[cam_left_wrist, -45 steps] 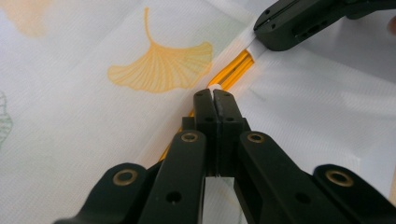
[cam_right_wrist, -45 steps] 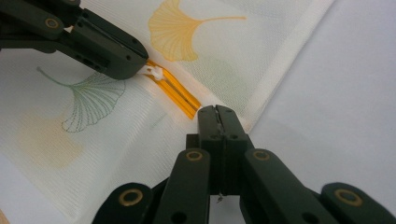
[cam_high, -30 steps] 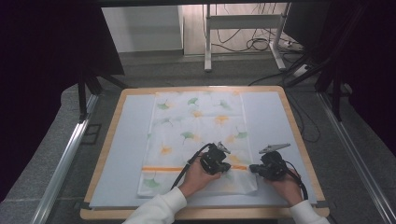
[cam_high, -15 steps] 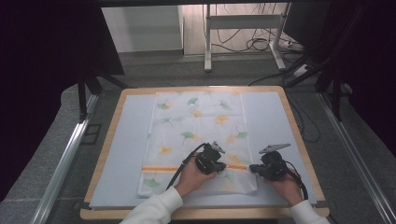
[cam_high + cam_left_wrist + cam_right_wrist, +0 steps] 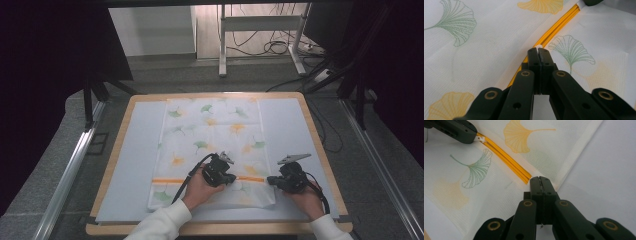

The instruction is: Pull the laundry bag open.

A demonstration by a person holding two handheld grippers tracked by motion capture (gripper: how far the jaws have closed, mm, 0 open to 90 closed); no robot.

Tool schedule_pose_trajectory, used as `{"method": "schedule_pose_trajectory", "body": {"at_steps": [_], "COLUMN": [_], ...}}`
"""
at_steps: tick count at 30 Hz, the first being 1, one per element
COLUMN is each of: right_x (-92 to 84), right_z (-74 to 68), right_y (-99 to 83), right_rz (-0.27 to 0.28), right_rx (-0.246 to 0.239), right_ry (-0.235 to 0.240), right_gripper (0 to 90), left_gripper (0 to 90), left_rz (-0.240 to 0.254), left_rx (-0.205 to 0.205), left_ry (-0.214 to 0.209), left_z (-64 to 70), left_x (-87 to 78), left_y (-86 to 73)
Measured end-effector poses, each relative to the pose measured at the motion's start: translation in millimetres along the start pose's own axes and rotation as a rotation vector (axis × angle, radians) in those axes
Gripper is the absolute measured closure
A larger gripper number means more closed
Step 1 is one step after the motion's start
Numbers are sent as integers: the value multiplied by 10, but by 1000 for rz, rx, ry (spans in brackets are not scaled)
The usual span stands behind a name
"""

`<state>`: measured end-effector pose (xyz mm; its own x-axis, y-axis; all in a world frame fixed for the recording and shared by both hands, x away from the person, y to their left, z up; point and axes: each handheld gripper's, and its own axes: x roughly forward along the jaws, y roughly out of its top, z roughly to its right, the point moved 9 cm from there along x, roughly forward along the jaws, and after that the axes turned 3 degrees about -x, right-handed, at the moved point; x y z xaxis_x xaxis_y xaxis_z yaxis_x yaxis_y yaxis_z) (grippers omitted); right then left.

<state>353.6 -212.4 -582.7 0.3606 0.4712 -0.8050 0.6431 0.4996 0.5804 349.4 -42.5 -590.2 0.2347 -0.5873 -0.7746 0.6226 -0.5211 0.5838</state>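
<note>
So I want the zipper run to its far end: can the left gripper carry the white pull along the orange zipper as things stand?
Probably yes: the left gripper is shut on the white pull, and the orange zipper ahead lies bare.

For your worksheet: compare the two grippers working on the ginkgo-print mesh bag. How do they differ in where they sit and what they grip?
The left gripper sits midway along the orange zipper, pinching a small white pull; the right gripper sits at the zipper's end, near the bag's right edge. The right gripper carries a grey plate on top; the left one's top differs. Both are black, closed and low on the bag.
</note>
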Motion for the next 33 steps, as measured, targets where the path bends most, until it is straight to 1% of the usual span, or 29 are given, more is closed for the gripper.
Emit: {"method": "schedule_pose_trajectory", "body": {"at_steps": [5, 8, 16, 21, 28, 29, 30, 33], "right_x": [0, 1, 0, 0, 0, -1, -1, 0], "right_z": [-2, -3, -2, -4, -3, -2, -1, -2], "right_y": [-1, -2, -1, -1, -1, -2, -2, -1], "right_rz": [1, 1, 0, 0, 1, 1, 1, 0], "right_rx": [1, -3, -2, -3, -3, -3, -3, -3], "right_ry": [-3, -7, -3, -3, -3, -2, -2, -2], "right_gripper": [896, 896, 896, 896, 896, 896, 896, 896], "left_gripper": [900, 900, 900, 900, 900, 900, 900, 900], "left_rz": [-3, -5, -1, -2, -1, 0, 2, 3], "left_rx": [-6, -12, -27, -29, -45, -42, -49, -50], "left_ry": [0, 6, 6, 14, 22, 23, 22, 26], "left_z": [-29, -50, -111, -150, -215, -225, -228, -241], "left_x": [-29, -55, -115, -156, -214, -222, -228, -244], "left_y": [-28, -53, -118, -156, -212, -221, -227, -242]}}
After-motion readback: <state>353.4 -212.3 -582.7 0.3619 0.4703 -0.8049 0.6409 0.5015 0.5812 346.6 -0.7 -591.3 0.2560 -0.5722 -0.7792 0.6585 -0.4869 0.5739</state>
